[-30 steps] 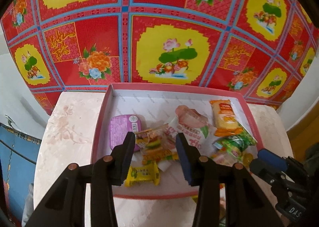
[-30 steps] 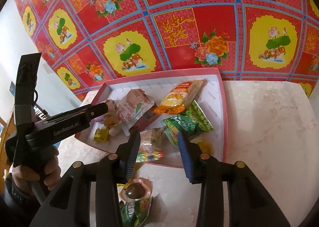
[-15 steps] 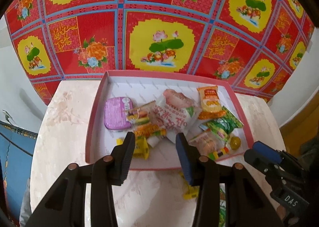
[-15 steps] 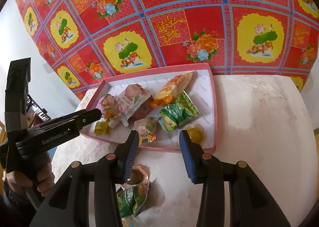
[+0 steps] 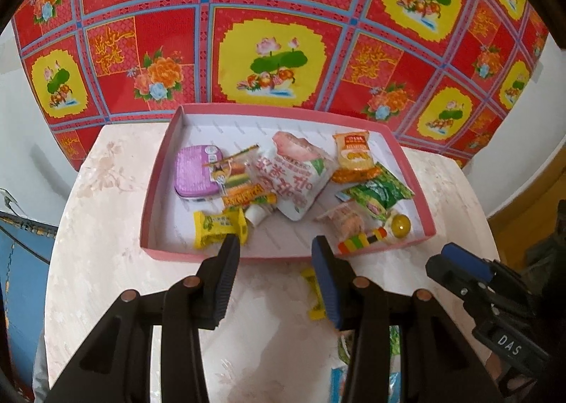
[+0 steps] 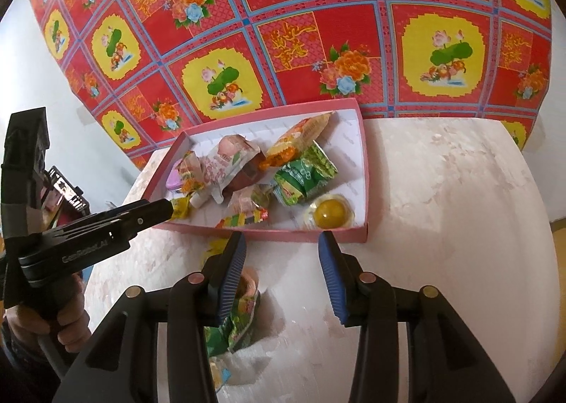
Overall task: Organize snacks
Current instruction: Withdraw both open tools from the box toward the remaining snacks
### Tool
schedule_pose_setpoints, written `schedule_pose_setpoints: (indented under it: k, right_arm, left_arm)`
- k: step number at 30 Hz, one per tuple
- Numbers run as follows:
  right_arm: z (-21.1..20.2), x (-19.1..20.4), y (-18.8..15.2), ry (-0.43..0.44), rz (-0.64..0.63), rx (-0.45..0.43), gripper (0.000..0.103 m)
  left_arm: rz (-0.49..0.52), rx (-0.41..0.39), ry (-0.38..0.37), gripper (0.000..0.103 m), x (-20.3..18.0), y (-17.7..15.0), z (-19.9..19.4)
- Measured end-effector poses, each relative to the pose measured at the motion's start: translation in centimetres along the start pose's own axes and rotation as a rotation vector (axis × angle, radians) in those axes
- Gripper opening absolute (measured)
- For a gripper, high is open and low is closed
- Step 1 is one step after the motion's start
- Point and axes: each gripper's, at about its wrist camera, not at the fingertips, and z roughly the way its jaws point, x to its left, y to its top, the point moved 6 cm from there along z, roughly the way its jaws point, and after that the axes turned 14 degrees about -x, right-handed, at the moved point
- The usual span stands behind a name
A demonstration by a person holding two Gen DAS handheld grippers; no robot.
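A pink-rimmed white box (image 5: 155,187) (image 6: 364,173) on the marble table holds several snacks: a purple tin (image 5: 198,169), a white-and-pink bag (image 5: 293,176), an orange packet (image 5: 353,155), a green packet (image 5: 382,190) (image 6: 304,173), a yellow candy (image 5: 219,226) and a yellow jelly cup (image 6: 330,213). My left gripper (image 5: 274,254) is open and empty, just in front of the box's near rim. My right gripper (image 6: 281,254) is open and empty, also in front of the box. Loose snacks lie on the table: a yellow wrapper (image 5: 313,297) and a green packet (image 6: 240,325) partly hidden by my right gripper's left finger.
The marble table (image 6: 442,226) stands against a red and yellow floral cloth (image 5: 283,49). The left hand-held gripper (image 6: 88,236) shows at the left of the right wrist view; the right one (image 5: 488,293) shows at the right of the left wrist view.
Both grippers have drawn back from over the box toward the table's near side. The box now looks farther off. Both stayed open and empty.
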Motion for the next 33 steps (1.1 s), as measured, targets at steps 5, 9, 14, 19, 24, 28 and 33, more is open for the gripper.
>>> schedule_pose_setpoints:
  k: [5,9,14,19,24,28,33]
  right_arm:
    - [-0.4,-0.3,-0.6,-0.003,0.0,0.006,0.044]
    - [-0.6,-0.5,-0.8,-0.003,0.002,0.006,0.044]
    - [-0.9,-0.9,-1.2,-0.005,0.004,0.008,0.044]
    - [-1.1,-1.1,-1.5,-0.005,0.003,0.014,0.044]
    - [-1.2,-1.1,-1.5,-0.005,0.004,0.016,0.044]
    - [-1.3,-1.3,-1.8,-0.008,0.007,0.02,0.044]
    - [-1.5,-1.7,-2.1,-0.013,0.013,0.024,0.044]
  left_arm:
    - [0.007,0.011,-0.009,0.045,-0.6,-0.6,-0.1]
    - [0.009,0.022,-0.016,0.045,-0.9,-1.0,-0.1]
    - [0.016,0.035,-0.02,0.045,-1.3,-1.5,0.1]
    - [0.019,0.048,-0.031,0.045,-1.7,-2.0,0.3]
    - [0.008,0.064,-0.047,0.045,-2.0,-2.5,0.6]
    - [0.003,0.073,-0.053,0.045,-2.2,-2.8,0.8]
    - [-0.01,0.091,-0.064,0.045,-2.4,-3.2,1.1]
